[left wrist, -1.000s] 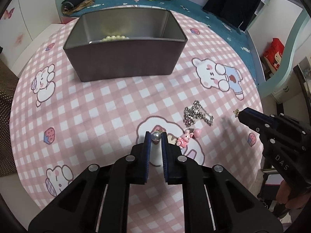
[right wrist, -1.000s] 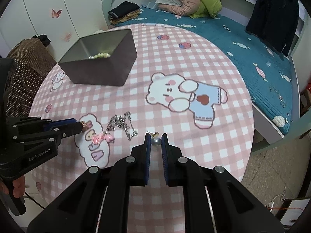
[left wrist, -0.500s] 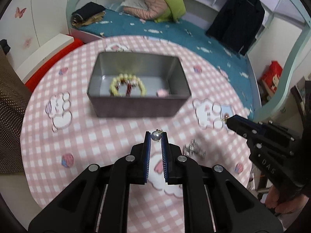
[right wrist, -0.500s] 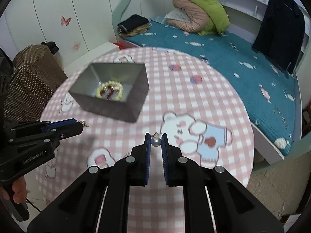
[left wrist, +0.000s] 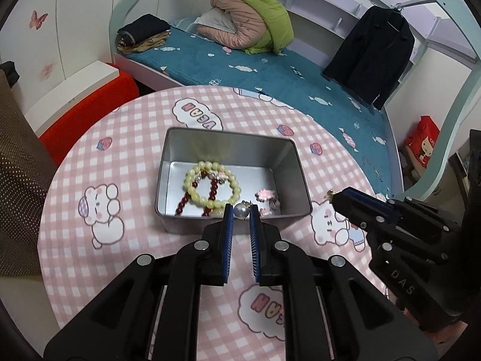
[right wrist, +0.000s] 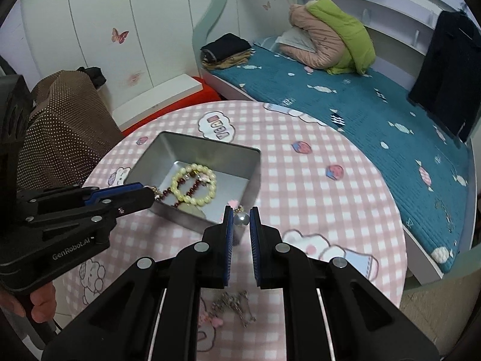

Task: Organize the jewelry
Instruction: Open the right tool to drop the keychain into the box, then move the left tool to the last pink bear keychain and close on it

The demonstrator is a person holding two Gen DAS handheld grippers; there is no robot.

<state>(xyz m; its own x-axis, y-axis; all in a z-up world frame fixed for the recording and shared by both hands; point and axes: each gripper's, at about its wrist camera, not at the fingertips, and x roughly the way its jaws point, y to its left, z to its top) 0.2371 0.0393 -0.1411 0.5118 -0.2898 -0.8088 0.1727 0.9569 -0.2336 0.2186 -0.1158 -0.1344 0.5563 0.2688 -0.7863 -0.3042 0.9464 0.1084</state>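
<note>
We count two grippers, each clamped on one pearl earring. The left gripper (left wrist: 239,210) pinches its pearl earring (left wrist: 240,209) between blue pads at the near rim of the metal tin (left wrist: 297,168). The right gripper (right wrist: 239,218) pinches the second pearl earring (right wrist: 241,218) just off the tin's near right corner.

Inside the one tin we count:
- one pale yellow bead bracelet (left wrist: 212,184)
- one dark red bead strand (left wrist: 210,192), lying under and through the bracelet
- one pink charm (left wrist: 266,196) to the right of them
- one pale flat piece (right wrist: 192,209) near the front wall, kind unclear

Outside the tin, one silver chain (right wrist: 233,303) and one pink trinket (right wrist: 214,320) lie on the cloth.

View differences: only the right wrist view shows the chain and trinket, seen between its own fingers. It also shows the left gripper from the side, tip over the tin's near left edge. The left wrist view shows the right gripper (left wrist: 332,196) side-on, to the right of the tin with a gold hook at its tip, and gives the clearer look at the pink charm.

Surface: one round table under a pink checked cloth (left wrist: 135,138) printed with bears and clouds. Room: a teal bed (left wrist: 270,72) with a bundled pink and green quilt (left wrist: 249,21), folded dark clothes (left wrist: 144,31), a black coat (left wrist: 375,54) hanging, white cupboards with butterfly stickers (right wrist: 119,35).
</note>
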